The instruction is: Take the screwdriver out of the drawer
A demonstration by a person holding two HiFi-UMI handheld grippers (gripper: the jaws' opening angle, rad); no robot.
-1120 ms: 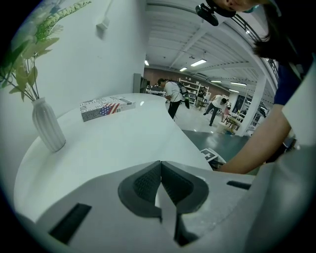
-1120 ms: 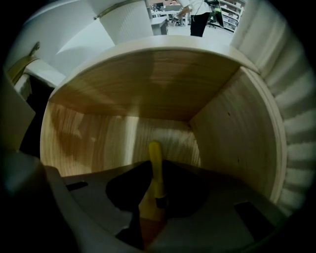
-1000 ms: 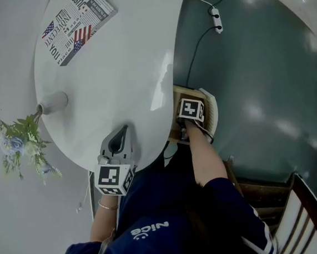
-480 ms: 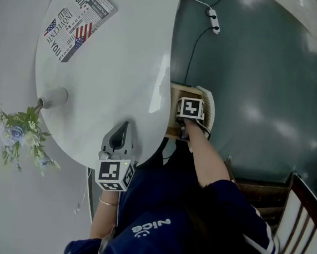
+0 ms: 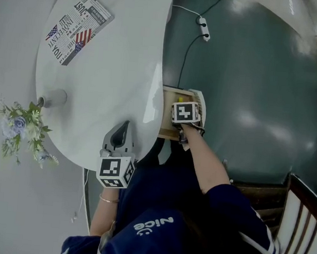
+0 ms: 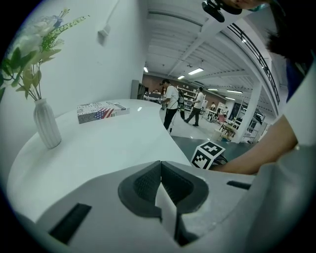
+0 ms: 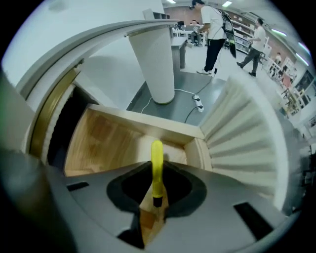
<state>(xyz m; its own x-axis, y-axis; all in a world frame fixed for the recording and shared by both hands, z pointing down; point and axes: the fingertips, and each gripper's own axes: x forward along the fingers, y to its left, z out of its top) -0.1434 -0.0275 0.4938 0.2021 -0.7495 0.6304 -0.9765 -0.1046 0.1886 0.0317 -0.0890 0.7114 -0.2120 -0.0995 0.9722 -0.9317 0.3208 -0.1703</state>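
The right tongs (image 7: 154,184) are closed on the screwdriver (image 7: 156,158), the only one I can see. The two pads press on the lower part of its yellow handle, close to the black collar, and the rounded end of the handle sticks out past the tips. The tool hangs over the open wooden drawer (image 7: 148,123), and behind it the drawer floor looks bare. I cannot tell if it is already clear of the drawer walls.

I judge this screwdriver as a light and stiff thing. The handle is slim, smooth plastic, so it can slip or swing between flat pads if the hold is loose. It is not fragile. The hold low on the handle seems a good place, because the weight of the shaft stays near the pads. The shaft itself is hidden under the tongs.

The left tongs (image 6: 161,173) are pressed together with nothing between them, and they rest low above the white desk (image 5: 113,80), well apart from the drawer.

Counted: one screwdriver, one drawer, one desk, two tongs. On the desk there is one book (image 6: 102,111) with a flag on its cover and one white vase (image 6: 47,129) with flowers, both far from the work and not needed for it
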